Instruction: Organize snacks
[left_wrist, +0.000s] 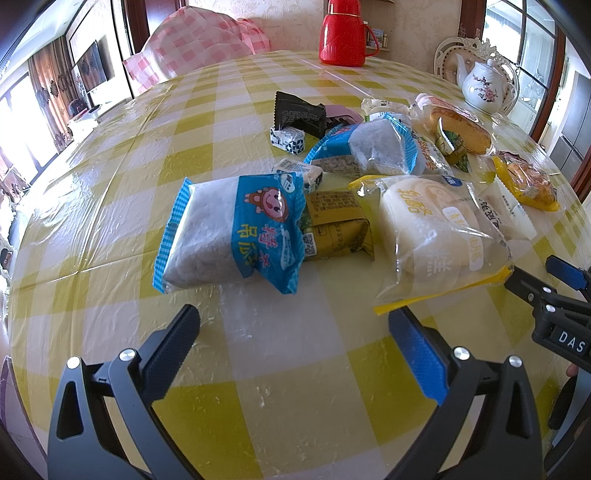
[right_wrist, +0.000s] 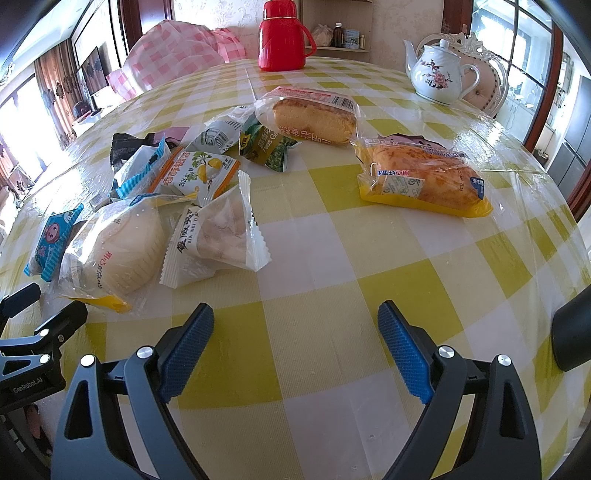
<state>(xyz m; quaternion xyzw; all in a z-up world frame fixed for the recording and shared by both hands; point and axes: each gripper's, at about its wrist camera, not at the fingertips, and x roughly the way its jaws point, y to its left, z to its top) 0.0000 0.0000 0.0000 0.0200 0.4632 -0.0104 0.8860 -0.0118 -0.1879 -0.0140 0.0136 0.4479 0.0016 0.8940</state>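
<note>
Glossy yellow-checked tablecloth (left_wrist: 110, 229), crinkly snack packets (left_wrist: 236, 229) heaped; left tool (left_wrist: 291, 332), right tool (right_wrist: 295, 325) both spread apart, empty.

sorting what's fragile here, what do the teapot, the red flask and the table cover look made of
Teapot: likely glazed ceramic or porcelain; glossy white with painted pink blossoms.
Red flask: looks like moulded plastic; uniform shiny red, ribbed base.
Table cover: seemingly clear plastic film over a yellow-and-white checked cloth; it shows glare and wrinkles.

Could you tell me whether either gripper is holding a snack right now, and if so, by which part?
Nothing is held. The left gripper and right gripper both have open jaws over bare tablecloth, short of the snacks.
</note>
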